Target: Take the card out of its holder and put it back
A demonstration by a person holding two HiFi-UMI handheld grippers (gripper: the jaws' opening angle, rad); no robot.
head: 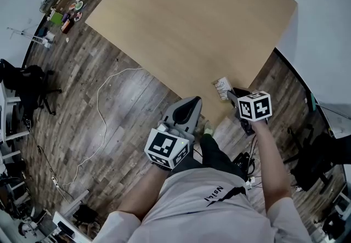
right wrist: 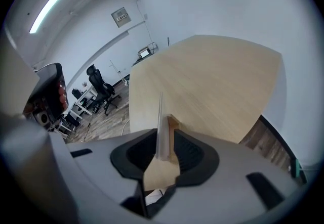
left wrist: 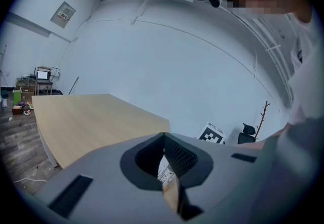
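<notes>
Wood table (head: 192,22): right tongs (right wrist: 164,136) apparently pinch thin white card (right wrist: 161,117) edge-on; left tongs (left wrist: 163,137) closed, empty.

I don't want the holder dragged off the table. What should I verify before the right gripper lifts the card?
1. Card between the right gripper's jaws: ok, it stands edge-on there.
2. Jaws clamped on the card: cannot tell.
3. Card seated in the wooden holder: ok.
4. Holder held down: not ok; the left gripper is shut, empty and away from it.
5. Holder well in from the table edge: not ok, it sits near the corner.
</notes>
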